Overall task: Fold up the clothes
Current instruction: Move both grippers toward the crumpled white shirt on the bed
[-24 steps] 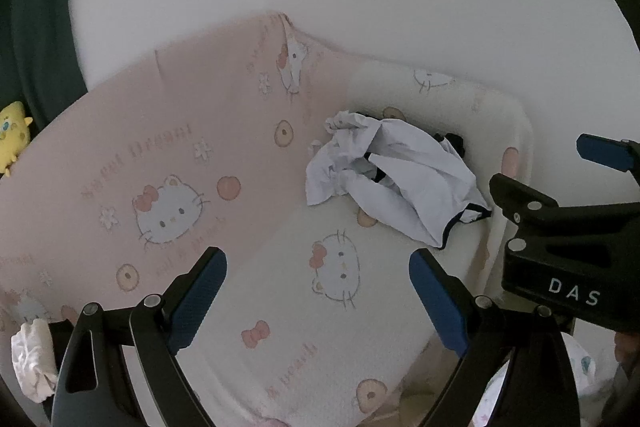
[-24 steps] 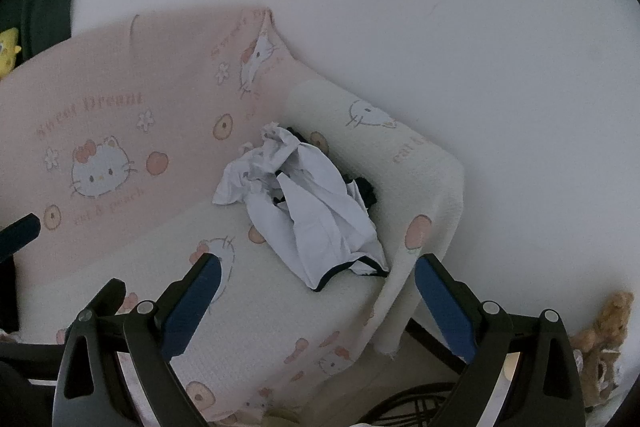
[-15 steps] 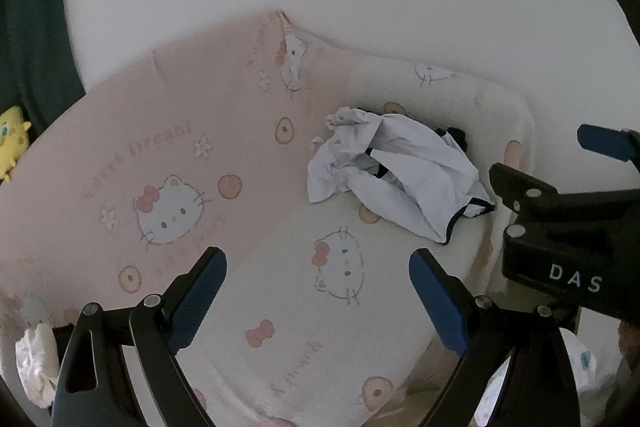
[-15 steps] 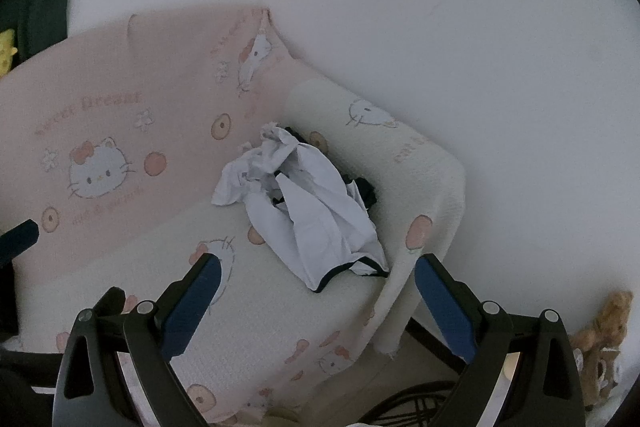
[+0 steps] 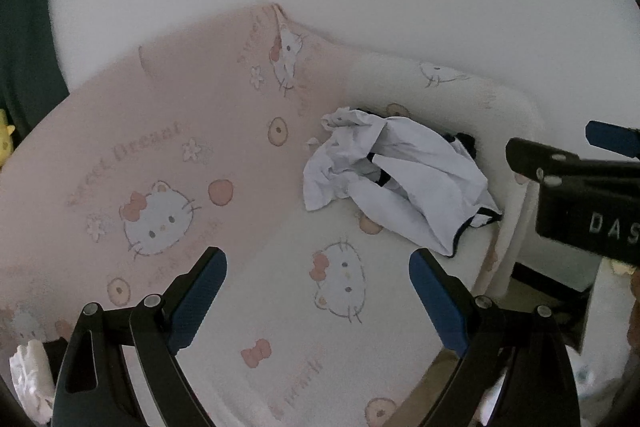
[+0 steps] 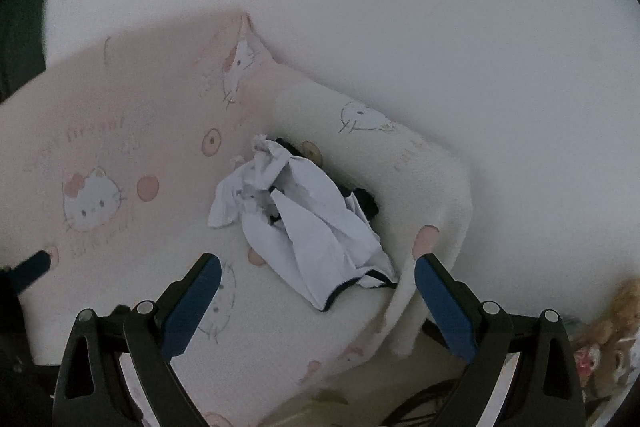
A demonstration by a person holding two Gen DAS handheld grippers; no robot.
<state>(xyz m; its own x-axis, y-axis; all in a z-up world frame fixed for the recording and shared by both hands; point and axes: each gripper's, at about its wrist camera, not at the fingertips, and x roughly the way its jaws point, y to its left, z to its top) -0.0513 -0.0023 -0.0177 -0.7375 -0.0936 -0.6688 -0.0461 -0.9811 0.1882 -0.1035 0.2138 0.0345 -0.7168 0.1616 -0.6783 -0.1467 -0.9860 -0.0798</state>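
Crumpled white garment (image 6: 304,223) ahead, both my grippers spread wide and empty.
It lies far-left to near-right; my right gripper (image 6: 316,301) is nearer than my left gripper (image 5: 318,297).

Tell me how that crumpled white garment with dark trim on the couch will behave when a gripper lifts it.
The white garment lies in soft creases and folds, so it will likely be floppy and drape from one pinch point. It looks thin, so probably light. Bunched layers may unfurl unevenly; the dark-trimmed edge could dangle. Both the left gripper and right gripper are open, clear of it.
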